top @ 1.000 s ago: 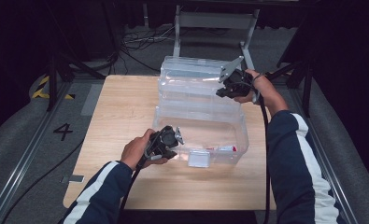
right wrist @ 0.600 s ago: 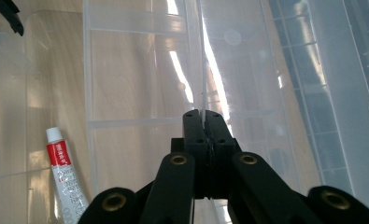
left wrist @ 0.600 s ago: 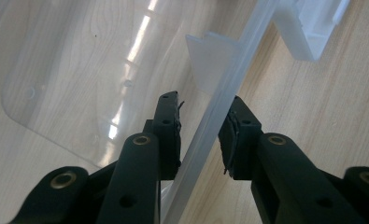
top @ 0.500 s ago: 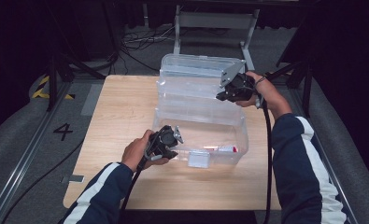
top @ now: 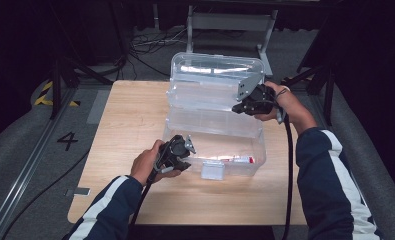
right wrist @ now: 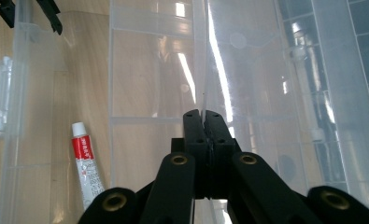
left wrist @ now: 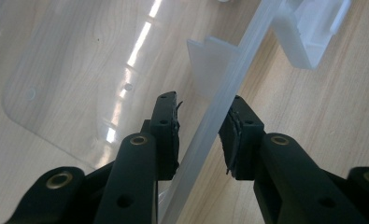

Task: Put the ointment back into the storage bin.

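Observation:
A clear plastic box (top: pixel 255 150) stands on the wooden table (top: pixel 125 120) with its hinged lid (top: pixel 205 85) raised behind it. My right gripper (top: pixel 239 106) (right wrist: pixel 204 116) is shut on the lid's thin right edge and holds it up. My left gripper (top: pixel 187 151) (left wrist: pixel 198 126) straddles the box's front rim (left wrist: pixel 229 84) near the left corner. Its jaws stand apart, one inside the box and one outside, with a small gap at the inner pad. A red and white tube (top: pixel 239 159) (right wrist: pixel 86 163) lies on the box floor. The white latch (top: pixel 213 170) (left wrist: pixel 313 28) hangs at the front wall.
A grey metal stand (top: pixel 230 22) and cables (top: pixel 150 42) lie beyond the table's far edge. Floor rails and a painted number four (top: pixel 67 141) are at the left. Bare tabletop stretches left of the box and along the front edge.
My right gripper has drifted a little toward the person with the lid edge in it, and the lid stands slightly more upright. The left gripper has stayed at the front rim.

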